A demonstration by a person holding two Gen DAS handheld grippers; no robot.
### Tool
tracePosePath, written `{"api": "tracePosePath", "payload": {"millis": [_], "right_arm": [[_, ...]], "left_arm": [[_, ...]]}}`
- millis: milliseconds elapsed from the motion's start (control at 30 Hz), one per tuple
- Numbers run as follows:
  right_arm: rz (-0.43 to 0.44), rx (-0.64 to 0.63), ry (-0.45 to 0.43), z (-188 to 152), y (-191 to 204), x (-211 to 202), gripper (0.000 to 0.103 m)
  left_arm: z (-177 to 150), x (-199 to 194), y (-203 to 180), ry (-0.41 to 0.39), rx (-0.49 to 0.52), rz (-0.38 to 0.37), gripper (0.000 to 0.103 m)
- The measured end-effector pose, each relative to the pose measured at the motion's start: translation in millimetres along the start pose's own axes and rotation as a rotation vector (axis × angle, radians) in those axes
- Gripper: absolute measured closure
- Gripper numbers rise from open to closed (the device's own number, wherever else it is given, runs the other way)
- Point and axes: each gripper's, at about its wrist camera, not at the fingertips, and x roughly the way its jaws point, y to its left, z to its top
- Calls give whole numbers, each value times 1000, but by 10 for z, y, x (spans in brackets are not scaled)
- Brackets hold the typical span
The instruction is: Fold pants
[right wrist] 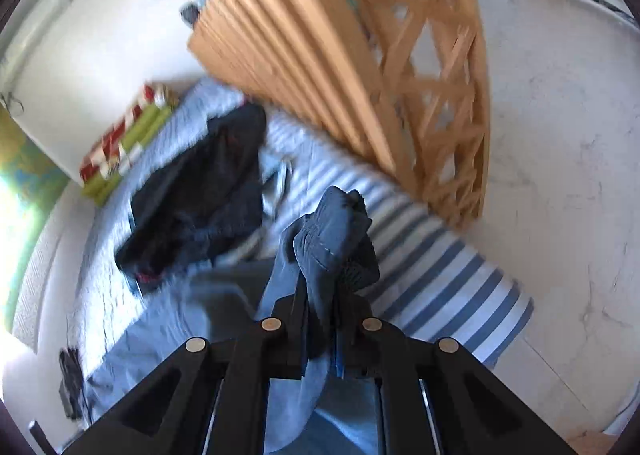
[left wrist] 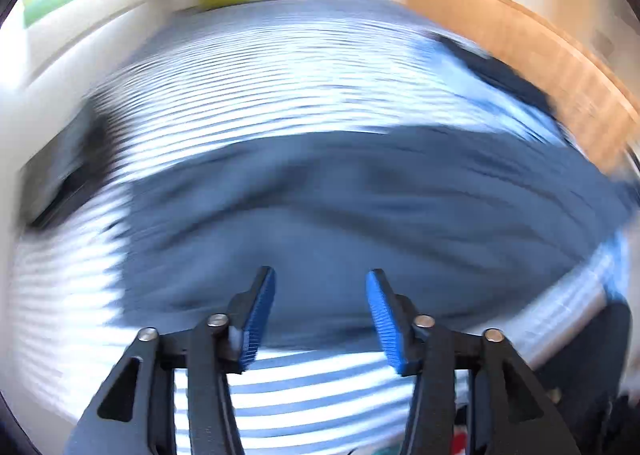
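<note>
Blue denim pants [right wrist: 332,231], bunched and partly hidden between the pinching jaws of the right gripper [right wrist: 320,295], hang above the blue-and-white striped bedspread [right wrist: 440,275], their spread in the left view motion-blurred, with the left gripper [left wrist: 320,311] parted, empty, angled down over them.

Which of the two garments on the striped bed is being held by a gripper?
The lighter blue jeans: the right gripper is clamped on a bunched edge of them. The darker navy garment lies untouched farther up the bed, nearer the pillows.
</note>
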Motion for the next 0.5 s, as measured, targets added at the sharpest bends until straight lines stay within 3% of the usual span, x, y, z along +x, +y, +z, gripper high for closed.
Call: {"api": "tracePosePath", "payload": {"millis": [67, 133, 233, 400, 500], "right_arm": [[-49, -44, 31, -29, 56, -36, 86], [-85, -69, 25, -108, 80, -159, 81], [-135, -104, -8, -209, 172, -393, 80], [-191, -207, -77, -366, 552, -796, 79], [-194, -296, -135, -487, 920, -1010, 79]], "left_arm": [[-55, -8, 667, 21, -145, 36, 42], [-117, 29, 1170, 38, -226, 110, 40], [-196, 198, 1657, 86, -359, 47, 37], [-265, 576, 1766, 138, -427, -92, 31], [-250, 732, 1677, 144, -408, -103, 30]]}}
